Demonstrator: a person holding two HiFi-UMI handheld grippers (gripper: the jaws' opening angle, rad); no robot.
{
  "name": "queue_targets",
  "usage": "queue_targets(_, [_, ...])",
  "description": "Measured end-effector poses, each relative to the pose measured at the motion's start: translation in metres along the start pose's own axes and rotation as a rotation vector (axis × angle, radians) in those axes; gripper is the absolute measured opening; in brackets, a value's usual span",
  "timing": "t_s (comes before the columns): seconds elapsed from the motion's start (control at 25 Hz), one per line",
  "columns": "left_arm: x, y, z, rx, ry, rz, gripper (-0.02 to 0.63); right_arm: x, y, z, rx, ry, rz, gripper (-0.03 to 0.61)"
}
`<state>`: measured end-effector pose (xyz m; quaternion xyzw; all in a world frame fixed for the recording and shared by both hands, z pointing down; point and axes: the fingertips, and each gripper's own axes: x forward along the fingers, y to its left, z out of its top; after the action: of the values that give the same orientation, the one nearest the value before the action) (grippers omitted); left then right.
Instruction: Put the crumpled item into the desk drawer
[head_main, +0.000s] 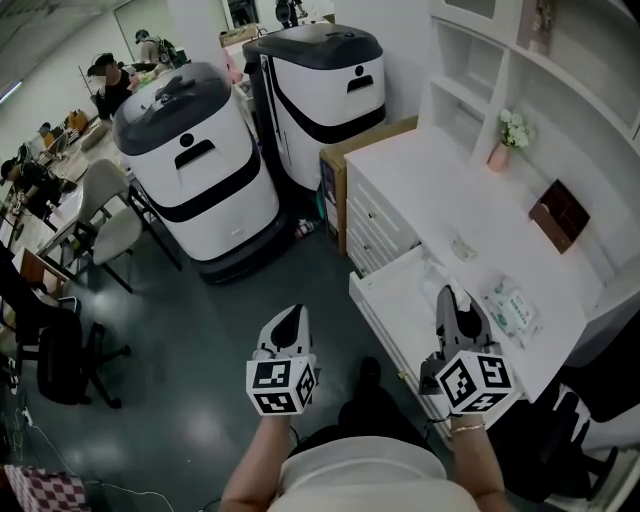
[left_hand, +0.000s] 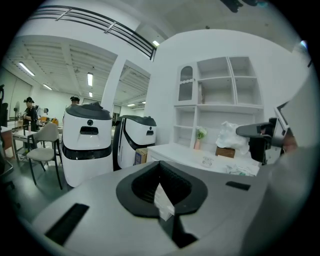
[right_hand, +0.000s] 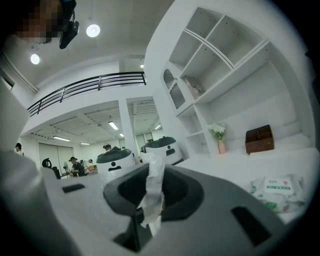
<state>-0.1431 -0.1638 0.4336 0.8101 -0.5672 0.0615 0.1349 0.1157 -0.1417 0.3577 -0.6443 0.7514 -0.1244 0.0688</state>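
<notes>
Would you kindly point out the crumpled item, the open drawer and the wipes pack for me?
crumpled item (right_hand: 152, 192), right gripper view, its twisted middle strip.
open drawer (head_main: 394, 294), head view, its bare inside floor.
wipes pack (head_main: 512, 308), head view, middle of its top.

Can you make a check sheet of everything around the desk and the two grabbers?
Surface: white desk, top mostly bare.
Job's things: crumpled item held above the open drawer.
Clutter: wipes pack, flower vase and brown box on the desk.
Grippers: right gripper shut on the crumpled item; left gripper over the floor, jaws together on a white scrap.
Cables: thin cable on the floor, far from the desk.
Surroundings: two white-and-black machines, chair, people at tables.
</notes>
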Motion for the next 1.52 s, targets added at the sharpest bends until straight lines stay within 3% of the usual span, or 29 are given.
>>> queue_targets(0.68, [0.051,0.006,0.002,-0.007,0.028,0.009,-0.006,0.053,-0.02,-0.002,0.026,0.02,0.015,0.055])
queue_targets(1.52, [0.077,0.022,-0.021,-0.023,0.111,0.052,-0.006,0.099,-0.062,-0.118,0.079,0.3,-0.053,0.055])
